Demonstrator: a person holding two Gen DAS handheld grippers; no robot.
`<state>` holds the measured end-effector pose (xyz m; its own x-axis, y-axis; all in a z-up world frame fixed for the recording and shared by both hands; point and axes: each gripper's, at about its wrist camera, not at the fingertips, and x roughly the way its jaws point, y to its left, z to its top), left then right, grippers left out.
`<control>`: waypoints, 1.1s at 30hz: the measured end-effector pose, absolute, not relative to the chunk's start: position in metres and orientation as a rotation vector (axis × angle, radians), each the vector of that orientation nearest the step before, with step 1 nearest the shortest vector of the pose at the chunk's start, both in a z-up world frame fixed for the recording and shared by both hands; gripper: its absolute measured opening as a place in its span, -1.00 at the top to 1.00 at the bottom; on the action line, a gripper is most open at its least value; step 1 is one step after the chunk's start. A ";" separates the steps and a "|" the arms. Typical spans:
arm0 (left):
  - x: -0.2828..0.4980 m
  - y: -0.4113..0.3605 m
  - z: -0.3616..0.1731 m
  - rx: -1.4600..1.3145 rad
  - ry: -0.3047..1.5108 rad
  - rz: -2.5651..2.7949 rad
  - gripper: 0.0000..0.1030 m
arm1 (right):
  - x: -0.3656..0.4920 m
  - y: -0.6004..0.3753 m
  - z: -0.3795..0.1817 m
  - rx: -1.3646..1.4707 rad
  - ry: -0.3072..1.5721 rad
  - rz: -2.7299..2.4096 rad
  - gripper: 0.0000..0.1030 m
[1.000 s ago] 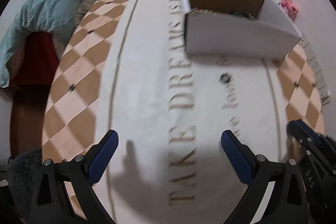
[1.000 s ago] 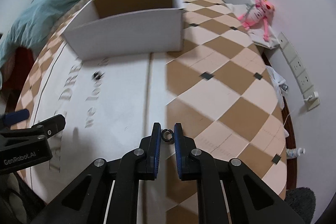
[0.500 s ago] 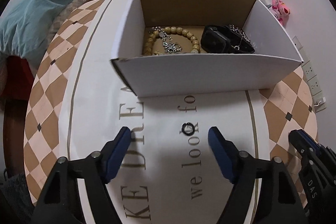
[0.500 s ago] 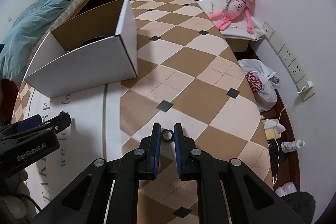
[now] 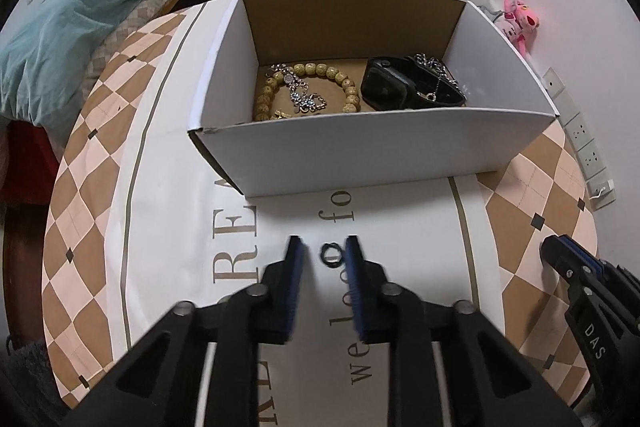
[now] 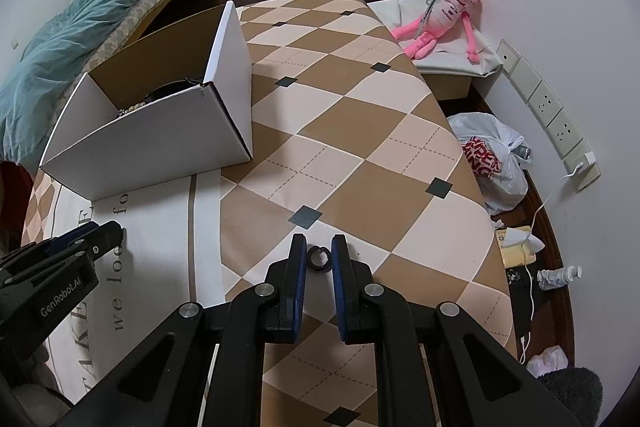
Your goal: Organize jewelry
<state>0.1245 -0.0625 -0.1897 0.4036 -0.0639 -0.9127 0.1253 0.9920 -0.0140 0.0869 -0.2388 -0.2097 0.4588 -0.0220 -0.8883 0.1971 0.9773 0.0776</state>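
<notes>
A small black ring point(image 5: 331, 254) lies on the white lettered cloth, just in front of the white cardboard box point(image 5: 360, 155). My left gripper point(image 5: 323, 251) straddles it with jaws closing. The right pad is almost against the ring and a gap shows at the left pad. The box holds a beaded bracelet point(image 5: 308, 71), a silver chain point(image 5: 304, 99) and a black watch point(image 5: 400, 89). My right gripper point(image 6: 319, 247) is shut on a second black ring point(image 6: 319, 258) above the checked tablecloth. It appears at the right edge of the left wrist view as the right gripper point(image 5: 568, 259).
The checked table point(image 6: 360, 131) drops off at the right, where a pink plush toy point(image 6: 444, 15), a plastic bag point(image 6: 492, 155) and wall sockets point(image 6: 560, 131) sit. A bed with a teal blanket point(image 5: 80, 27) lies beyond the table on the left.
The left gripper moved up to the box and its jaws narrowed from wide open to straddle the ring on the cloth. The right gripper kept its ring while its view swung right.
</notes>
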 end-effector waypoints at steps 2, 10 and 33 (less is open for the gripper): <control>0.124 -0.064 -0.190 0.061 1.145 -0.127 0.81 | 0.086 -0.238 -0.208 0.177 1.084 -0.135 0.74; 0.120 -0.067 -0.181 0.070 1.107 -0.150 0.81 | 0.079 -0.236 -0.194 0.173 1.056 -0.132 0.74; 0.115 -0.057 -0.085 0.018 0.914 -0.201 0.81 | 0.093 -0.208 -0.106 0.158 0.855 -0.012 0.74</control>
<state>0.1147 -0.0566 -0.0849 0.5934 -0.1655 -0.7877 0.1810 0.9810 -0.0698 0.0934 -0.2079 -0.1061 0.6567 0.0523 -0.7523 0.0742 0.9883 0.1336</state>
